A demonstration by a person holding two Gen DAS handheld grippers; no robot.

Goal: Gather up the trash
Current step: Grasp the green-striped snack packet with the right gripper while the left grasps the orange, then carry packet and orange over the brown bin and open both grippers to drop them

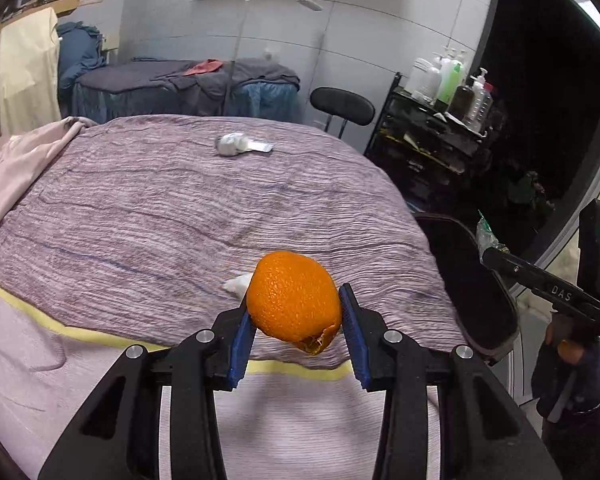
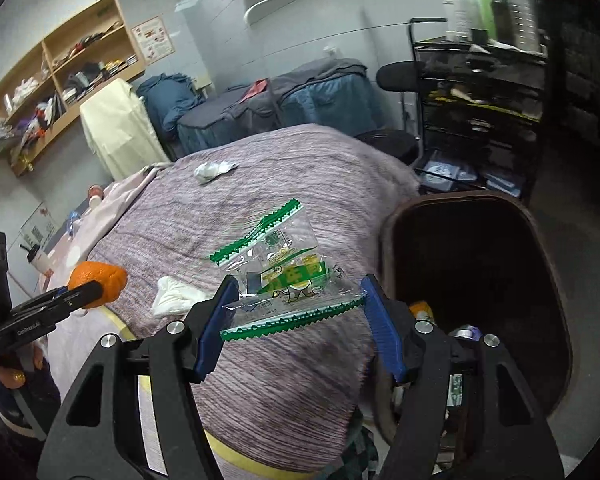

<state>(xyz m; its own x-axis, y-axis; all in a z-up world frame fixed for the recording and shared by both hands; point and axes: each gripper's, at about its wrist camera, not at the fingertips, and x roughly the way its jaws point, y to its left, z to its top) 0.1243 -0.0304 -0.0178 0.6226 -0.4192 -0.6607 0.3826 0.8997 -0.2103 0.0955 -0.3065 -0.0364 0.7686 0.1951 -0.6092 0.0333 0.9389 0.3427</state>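
1. Purple-striped bedding covers one bed [image 1: 148, 208], with a pale yellow band along its near edge; a second bed under grey and blue covers [image 1: 188, 84] stands behind it against the wall.
2. One left gripper [image 1: 296, 308] is clamped on one piece of orange peel [image 1: 294, 298] — both blue pads press its sides, and the peel is lifted clear of the bedding, its torn edge at the lower right.
3. One right gripper [image 2: 296, 312] grips one clear snack wrapper [image 2: 284, 276] with green zigzag edges; the wrapper spans the gap between the two blue pads and stands up above the bed's edge.
4. Two pieces of trash lie on the bedding: one crumpled white tissue [image 2: 176, 296] near the front edge, just beside the held peel in the left wrist view, and one crumpled white-and-silver wad [image 1: 240, 145] far back near the head of the bed.
5. One dark brown bin [image 2: 476, 280] stands open beside the bed on the right, just beside the right gripper; a few items show at its bottom, too hidden by the gripper to count.
6. One black cart [image 2: 480, 100] by the far wall carries about six bottles — white, green, dark and clear.
7. One black stool [image 1: 342, 106] sits between the cart and the beds.
8. One wooden shelf unit [image 2: 60, 76] on the wall is packed with clutter.
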